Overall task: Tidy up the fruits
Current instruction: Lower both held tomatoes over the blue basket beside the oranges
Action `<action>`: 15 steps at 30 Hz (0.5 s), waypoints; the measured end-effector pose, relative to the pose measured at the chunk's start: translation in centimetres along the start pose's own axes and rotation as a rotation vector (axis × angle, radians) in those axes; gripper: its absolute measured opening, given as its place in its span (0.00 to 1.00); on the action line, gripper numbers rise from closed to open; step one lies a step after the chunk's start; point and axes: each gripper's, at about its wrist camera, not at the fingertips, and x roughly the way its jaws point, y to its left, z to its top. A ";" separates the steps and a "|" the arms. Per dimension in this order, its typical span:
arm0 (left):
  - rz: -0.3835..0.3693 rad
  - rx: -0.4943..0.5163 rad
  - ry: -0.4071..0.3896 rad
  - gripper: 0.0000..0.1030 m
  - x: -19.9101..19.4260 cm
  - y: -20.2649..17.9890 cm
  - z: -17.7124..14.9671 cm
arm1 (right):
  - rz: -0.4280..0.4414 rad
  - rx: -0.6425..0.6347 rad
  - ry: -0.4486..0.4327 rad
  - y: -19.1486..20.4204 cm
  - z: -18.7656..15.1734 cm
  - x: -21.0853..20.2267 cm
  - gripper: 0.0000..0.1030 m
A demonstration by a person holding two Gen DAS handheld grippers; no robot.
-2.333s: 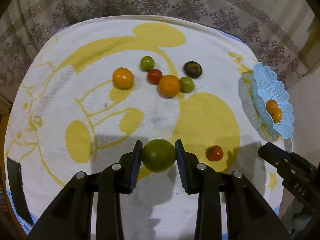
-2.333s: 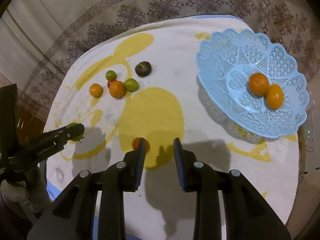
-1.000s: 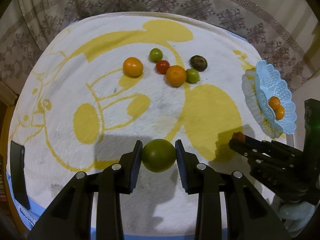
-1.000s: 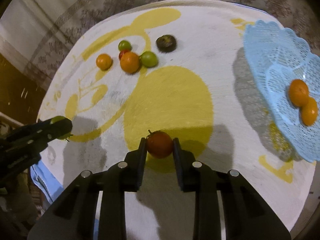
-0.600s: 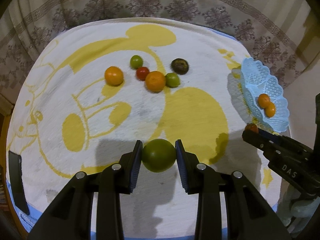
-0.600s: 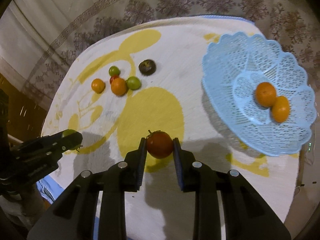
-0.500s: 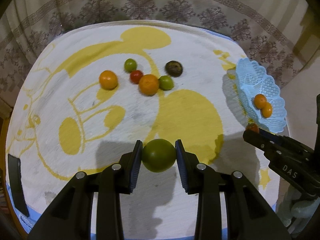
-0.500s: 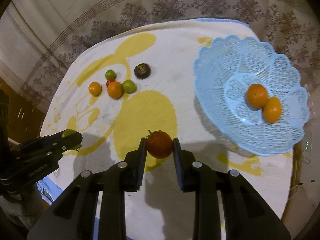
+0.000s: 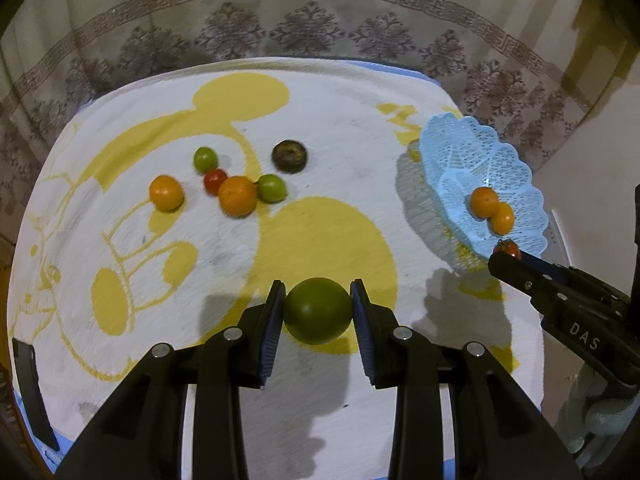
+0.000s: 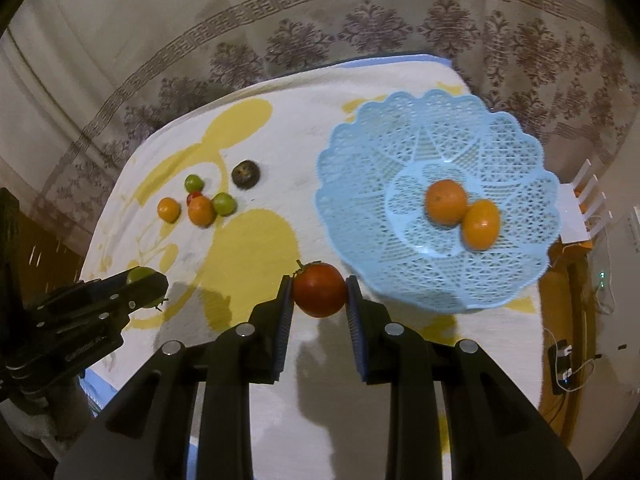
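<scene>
Above the cloth-covered bench (image 9: 360,92), we hold a smooth round green tomato (image 9: 317,311) in the left tool (image 9: 317,312) and a soft red tomato (image 10: 319,289) in the right tool (image 10: 319,294) beside the blue lattice plastic basket (image 10: 352,160), gripping each lightly across its widest part, since both likely bruise and slip.

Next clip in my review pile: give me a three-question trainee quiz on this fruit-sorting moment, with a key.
1. True or false: the left gripper is shut on a green tomato.
2. How many fruits lie in the blue basket?
3. The right gripper holds: A) an orange, B) a red tomato, C) nothing.

Key: 1 true. 2 two, both oranges. 3 B.
</scene>
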 end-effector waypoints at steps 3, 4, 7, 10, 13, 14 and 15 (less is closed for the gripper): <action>-0.009 0.021 -0.009 0.33 0.0 -1.1 0.5 | -0.009 0.023 -0.015 -1.2 0.1 -0.7 0.26; -0.013 0.030 -0.012 0.33 0.0 -1.6 0.8 | -0.014 0.032 -0.020 -1.7 0.2 -0.9 0.26; -0.026 0.051 -0.019 0.33 0.1 -2.9 1.4 | -0.025 0.060 -0.031 -3.0 0.3 -1.4 0.26; -0.038 0.073 -0.024 0.33 0.2 -4.1 1.9 | -0.035 0.087 -0.043 -4.3 0.4 -1.9 0.26; -0.051 0.099 -0.028 0.33 0.4 -5.4 2.5 | -0.043 0.104 -0.051 -5.2 0.5 -2.2 0.26; -0.055 0.107 -0.028 0.33 0.5 -5.8 2.7 | -0.045 0.110 -0.052 -5.6 0.5 -2.2 0.26; -0.060 0.116 -0.028 0.33 0.6 -6.3 2.9 | -0.047 0.112 -0.052 -5.8 0.5 -2.2 0.26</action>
